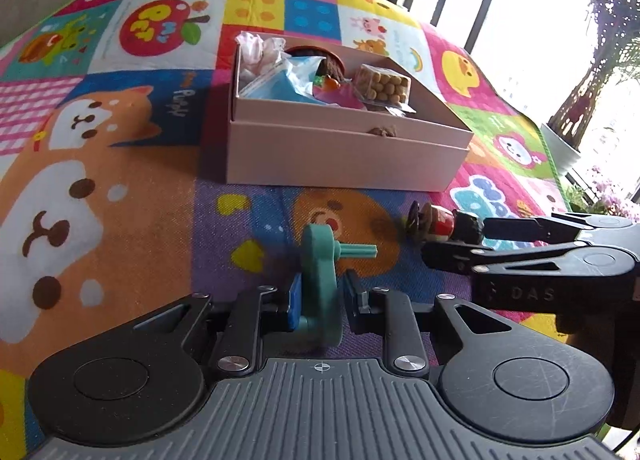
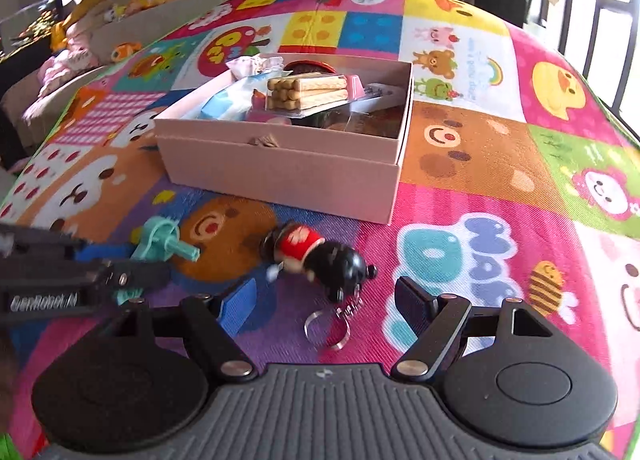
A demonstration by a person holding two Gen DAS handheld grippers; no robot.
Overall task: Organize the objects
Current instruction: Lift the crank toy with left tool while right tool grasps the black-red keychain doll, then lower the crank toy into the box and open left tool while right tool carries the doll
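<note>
A teal plastic crank-shaped toy (image 1: 320,284) stands between the blue pads of my left gripper (image 1: 319,300), which is closed around it with a small gap at the right pad; it also shows in the right wrist view (image 2: 162,246). A doll keychain (image 2: 320,260) with black hair, red dress and metal ring (image 2: 324,330) lies on the mat just ahead of my right gripper (image 2: 326,302), which is open and empty. The doll also shows in the left wrist view (image 1: 440,224). A pink cardboard box (image 1: 340,156) holding snacks and packets stands beyond both.
A colourful cartoon play mat (image 2: 500,148) covers the surface. The box (image 2: 280,176) holds a biscuit pack (image 2: 308,92), a blue packet (image 1: 276,88) and wrapped sweets. A potted plant (image 1: 564,140) and window are at the right; plush toys (image 2: 80,32) lie far left.
</note>
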